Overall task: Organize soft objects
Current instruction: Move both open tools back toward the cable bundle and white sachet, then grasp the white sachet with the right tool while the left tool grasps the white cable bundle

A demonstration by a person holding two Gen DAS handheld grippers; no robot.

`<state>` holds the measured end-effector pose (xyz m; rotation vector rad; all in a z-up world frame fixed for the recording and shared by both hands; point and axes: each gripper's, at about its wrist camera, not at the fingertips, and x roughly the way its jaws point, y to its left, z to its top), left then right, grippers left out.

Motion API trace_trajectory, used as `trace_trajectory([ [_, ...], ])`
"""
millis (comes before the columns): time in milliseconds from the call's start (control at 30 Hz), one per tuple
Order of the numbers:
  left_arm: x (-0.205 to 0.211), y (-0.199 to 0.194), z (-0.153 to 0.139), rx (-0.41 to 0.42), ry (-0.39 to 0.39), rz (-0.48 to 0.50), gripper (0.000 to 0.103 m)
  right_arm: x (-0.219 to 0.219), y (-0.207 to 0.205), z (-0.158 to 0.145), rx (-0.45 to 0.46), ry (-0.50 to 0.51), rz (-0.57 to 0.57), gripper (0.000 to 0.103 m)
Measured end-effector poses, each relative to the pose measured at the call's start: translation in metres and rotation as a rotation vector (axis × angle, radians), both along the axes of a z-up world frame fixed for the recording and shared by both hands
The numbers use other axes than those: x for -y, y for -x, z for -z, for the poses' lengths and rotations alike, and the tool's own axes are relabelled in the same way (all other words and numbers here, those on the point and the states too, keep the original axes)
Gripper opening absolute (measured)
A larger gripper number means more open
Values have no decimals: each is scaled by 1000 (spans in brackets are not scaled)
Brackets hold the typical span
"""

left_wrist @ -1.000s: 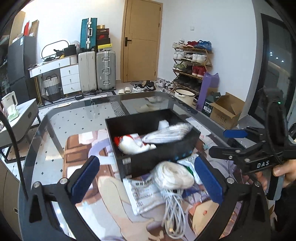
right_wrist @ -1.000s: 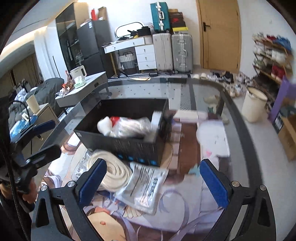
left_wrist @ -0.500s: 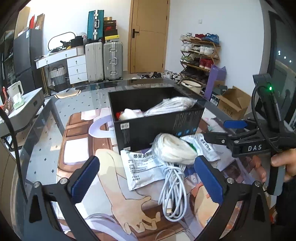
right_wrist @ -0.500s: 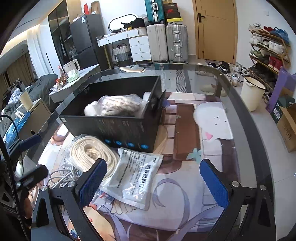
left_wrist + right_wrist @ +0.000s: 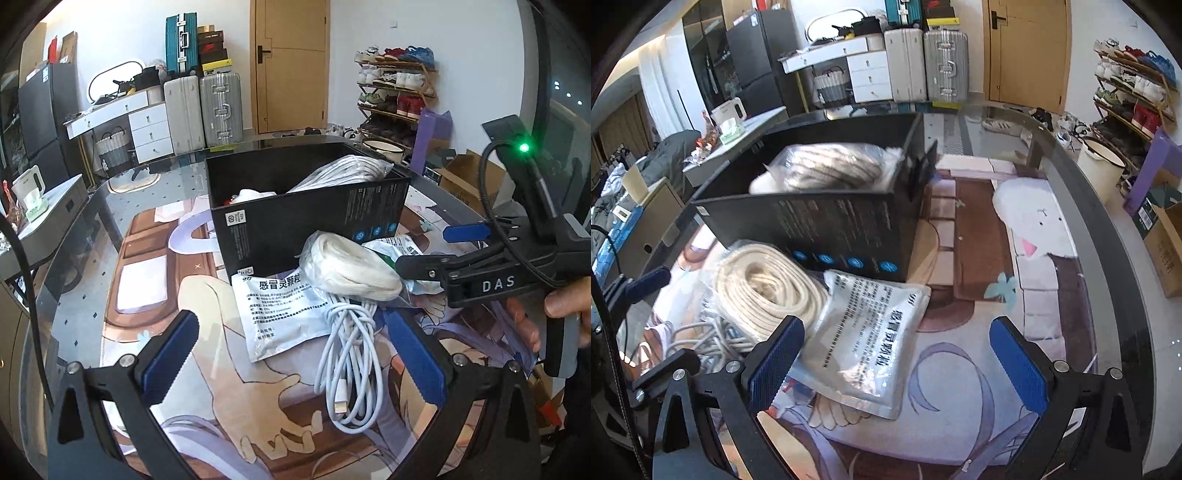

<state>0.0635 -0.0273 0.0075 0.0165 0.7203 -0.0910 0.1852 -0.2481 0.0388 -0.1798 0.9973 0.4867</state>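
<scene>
Blue ribbed pads on the left gripper (image 5: 295,354), spread wide, nothing between them, hovering over the printed mat (image 5: 147,280) near the table's front edge. Just ahead, between those pads: the white charging cable (image 5: 351,362), looped, plug end toward the camera. Touching it on the left, the flat sachet (image 5: 280,314) with printed text, one corner tucked against the black box (image 5: 306,221). On top of the cable's far end, the bagged cream rope coil (image 5: 347,264), resting against the box's front wall. Inside the box, a bagged white cable bundle (image 5: 343,173) poking above the rim.

Blue pads again on the right gripper (image 5: 905,362), also wide apart and empty, held low over the mat, left pad (image 5: 775,358) just over the sachet's (image 5: 871,332) near corner. From this side, rope coil (image 5: 764,288) to the left of the sachet, cable (image 5: 713,339) half hidden beneath the coil. Box (image 5: 831,221) seen from its long side, with a striped bagged bundle (image 5: 827,170) inside that the left view shows only in part.

Only in the left view: the right gripper's body (image 5: 495,280), marked DAS, with a green light lit on top, and the person's right hand (image 5: 554,314) wrapped around its handle at the table's right edge. Only in the right view: the left gripper's (image 5: 646,284) blue pad at far left, and the bare right stretch of mat reaching the glass table (image 5: 1108,258) rim.
</scene>
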Motion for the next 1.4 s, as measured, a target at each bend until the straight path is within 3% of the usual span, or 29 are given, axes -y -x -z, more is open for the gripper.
trace_trajectory([
  [600, 6, -9, 7, -51, -21, 35, 103, 2, -3, 9, 1, 38, -15, 101],
  [900, 6, -9, 9, -60, -19, 47, 103, -4, 2, 6, 33, 62, -53, 72],
  [1033, 6, -10, 9, -63, -16, 48, 103, -2, 4, 3, 39, 49, -62, 50],
  [1133, 6, -9, 9, -63, -18, 49, 103, 0, 5, 2, 33, 27, -73, 41],
  [1233, 5, -10, 9, -62, -19, 54, 103, 1, 9, -2, 46, 19, -87, 35],
  [1400, 9, -9, 9, -54, -28, 73, 101, 3, 13, -15, 74, 0, -91, 34],
])
